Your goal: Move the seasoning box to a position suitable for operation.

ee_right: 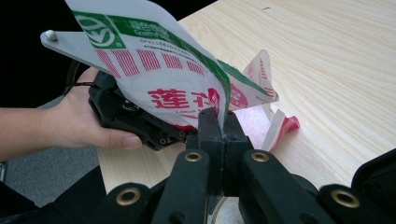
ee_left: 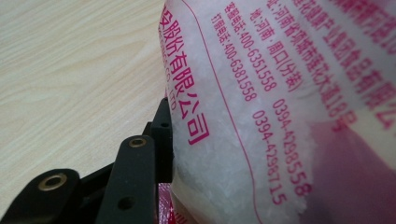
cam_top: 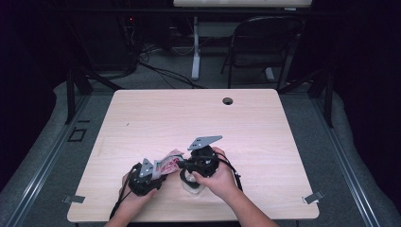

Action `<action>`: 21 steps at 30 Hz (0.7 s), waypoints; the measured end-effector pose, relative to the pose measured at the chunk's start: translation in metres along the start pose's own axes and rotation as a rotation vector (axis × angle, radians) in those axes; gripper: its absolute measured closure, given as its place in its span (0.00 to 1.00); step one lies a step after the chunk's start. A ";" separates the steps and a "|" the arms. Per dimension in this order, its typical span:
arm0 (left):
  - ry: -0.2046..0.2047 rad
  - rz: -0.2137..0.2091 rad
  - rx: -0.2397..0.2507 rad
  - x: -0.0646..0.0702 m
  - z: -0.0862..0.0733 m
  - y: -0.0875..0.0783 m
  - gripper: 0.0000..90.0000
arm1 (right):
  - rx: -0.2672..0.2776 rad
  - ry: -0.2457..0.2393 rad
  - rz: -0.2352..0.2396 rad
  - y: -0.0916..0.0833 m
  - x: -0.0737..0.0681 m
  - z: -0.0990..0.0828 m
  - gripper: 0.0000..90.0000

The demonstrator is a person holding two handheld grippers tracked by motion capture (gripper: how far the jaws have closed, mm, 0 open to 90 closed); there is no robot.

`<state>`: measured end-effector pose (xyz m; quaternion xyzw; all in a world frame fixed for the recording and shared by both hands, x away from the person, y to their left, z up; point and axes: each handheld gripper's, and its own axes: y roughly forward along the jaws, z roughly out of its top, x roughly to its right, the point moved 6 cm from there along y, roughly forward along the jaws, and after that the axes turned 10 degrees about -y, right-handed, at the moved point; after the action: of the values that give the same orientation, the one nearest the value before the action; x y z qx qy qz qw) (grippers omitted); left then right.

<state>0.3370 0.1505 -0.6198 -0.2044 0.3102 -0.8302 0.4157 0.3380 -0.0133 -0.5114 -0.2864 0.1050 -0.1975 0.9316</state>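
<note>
The salt bag point(cam_top: 166, 164) hung just above the counter point(cam_top: 265, 142) between both hands, its length running left to right, right hand-held gripper point(ee_right: 218, 122) pinched tight on its top edge while the left hand-held gripper point(cam_top: 152, 174) clamped the bag's fat bottom end.

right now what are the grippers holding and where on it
Both hold one printed plastic bag of white granules. The right hand-held gripper pinches its thin upper edge with jaws shut; the left hand-held gripper grips the full lower part, one jaw against its side.
</note>
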 end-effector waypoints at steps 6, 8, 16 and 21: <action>0.031 0.026 0.005 -0.001 0.002 -0.003 0.67 | 0.004 0.000 -0.001 -0.001 0.000 0.000 1.00; 0.034 0.032 0.005 -0.001 0.003 -0.005 0.67 | 0.008 0.003 -0.001 -0.002 0.000 0.000 1.00; 0.042 0.041 0.013 -0.002 0.006 -0.009 0.67 | 0.012 0.003 0.008 -0.004 0.000 0.001 1.00; 0.059 0.049 0.025 -0.002 0.010 -0.013 0.68 | 0.021 0.005 0.011 -0.006 -0.001 0.002 0.99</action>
<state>0.3370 0.1541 -0.6040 -0.1669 0.3169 -0.8292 0.4292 0.3357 -0.0166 -0.5062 -0.2754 0.1067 -0.1943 0.9354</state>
